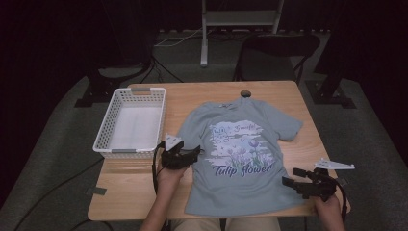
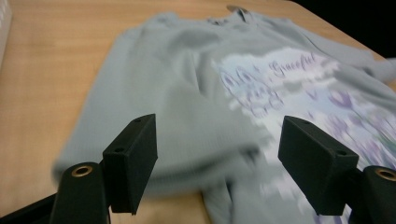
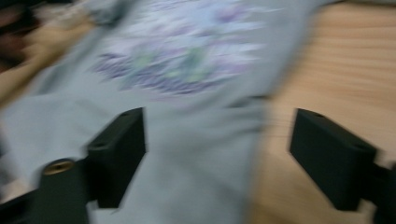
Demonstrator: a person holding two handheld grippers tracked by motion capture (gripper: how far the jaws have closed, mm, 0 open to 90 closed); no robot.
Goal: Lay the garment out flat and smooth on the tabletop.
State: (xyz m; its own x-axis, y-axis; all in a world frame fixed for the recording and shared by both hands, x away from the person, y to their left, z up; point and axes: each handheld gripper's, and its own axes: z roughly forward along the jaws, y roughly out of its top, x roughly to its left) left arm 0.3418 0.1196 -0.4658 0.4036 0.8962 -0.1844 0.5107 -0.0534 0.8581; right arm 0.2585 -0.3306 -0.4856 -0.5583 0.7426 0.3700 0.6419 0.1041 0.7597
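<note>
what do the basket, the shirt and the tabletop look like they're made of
Basket: probably moulded plastic, matte white, with perforated lattice walls. Shirt: soft knit fabric, likely cotton jersey, grey-blue, lying limp and slightly wrinkled, with a printed tulip graphic. Tabletop: light wood or wood-look laminate; grain lines show, but the finish leaves it open.

Both grippers are black. The left gripper (image 1: 191, 155) and right gripper (image 1: 292, 177) each carry a grey three-cornered plate on top and trail a black cable. Their jaws are blocky, with brass-ringed screw holes behind. The person wears tan trousers (image 1: 250, 224).
</note>
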